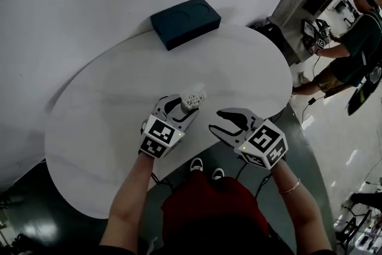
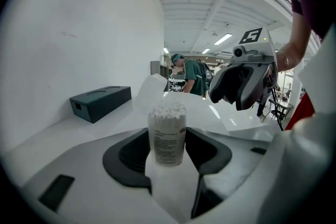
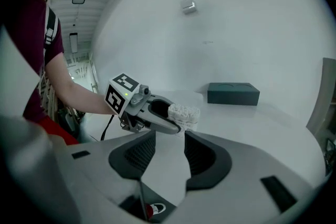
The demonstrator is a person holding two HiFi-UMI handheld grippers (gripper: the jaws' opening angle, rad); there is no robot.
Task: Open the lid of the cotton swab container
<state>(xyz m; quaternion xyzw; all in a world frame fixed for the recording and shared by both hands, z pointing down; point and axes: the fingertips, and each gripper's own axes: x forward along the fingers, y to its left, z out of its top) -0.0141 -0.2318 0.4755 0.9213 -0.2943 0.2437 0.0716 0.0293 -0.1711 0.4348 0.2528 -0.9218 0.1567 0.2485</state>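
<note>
Left gripper view: cotton swab container (image 2: 167, 131) stands upright between the left gripper's (image 2: 167, 150) dark pads; both pads lie against its sides, so the claw is clamped on it; white swab tips are packed at the top; can't tell whether a clear lid covers them; the paper label on its side carries several lines of small print, too small to read; can't tell whether its base touches the table.
Head view: container is over the near middle of the white table (image 1: 107, 98); right gripper (image 1: 216, 120) is just to its right and apart from it; right gripper view shows those jaws spread, with table top between them; marker cubes show black-and-white squares only; dark teal box (image 1: 185, 22) sits at the far edge, well apart, with two round recesses on top.
</note>
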